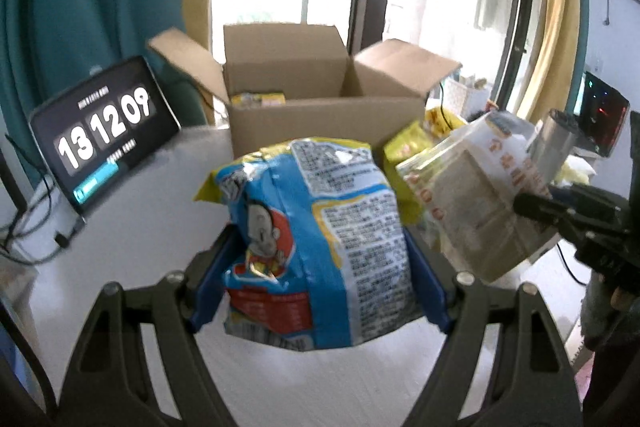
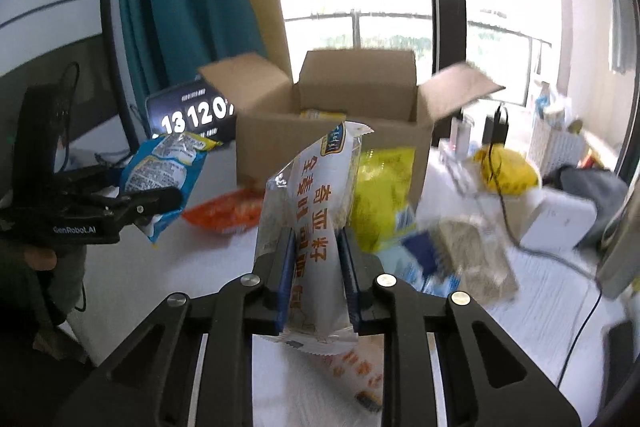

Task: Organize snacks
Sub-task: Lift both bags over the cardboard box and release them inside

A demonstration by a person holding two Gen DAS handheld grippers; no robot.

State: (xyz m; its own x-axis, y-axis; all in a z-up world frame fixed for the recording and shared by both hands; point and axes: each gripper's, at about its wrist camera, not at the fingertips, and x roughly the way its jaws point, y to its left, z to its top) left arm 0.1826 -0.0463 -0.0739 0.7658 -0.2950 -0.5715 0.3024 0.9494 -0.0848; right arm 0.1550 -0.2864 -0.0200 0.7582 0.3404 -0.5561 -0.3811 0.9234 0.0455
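Observation:
My left gripper (image 1: 320,263) is shut on a blue snack bag (image 1: 320,239) with a cartoon face, held above the white table in front of an open cardboard box (image 1: 320,115). The box holds a yellow packet (image 1: 260,99). My right gripper (image 2: 316,267) is shut on a clear-and-white bread packet (image 2: 316,195) with orange lettering, held upright before the same box (image 2: 332,143). In the right wrist view the left gripper (image 2: 132,203) and its blue bag (image 2: 164,167) are at the left. In the left wrist view the right gripper (image 1: 532,207) holds the bread packet (image 1: 476,195) at the right.
A tablet clock (image 1: 104,131) leans at the left of the box. On the table (image 2: 132,267) lie an orange packet (image 2: 228,211), a yellow bag (image 2: 384,187), a blue-and-white packet (image 2: 424,259) and a seeded bread packet (image 2: 472,255). Cables and clutter crowd the right side.

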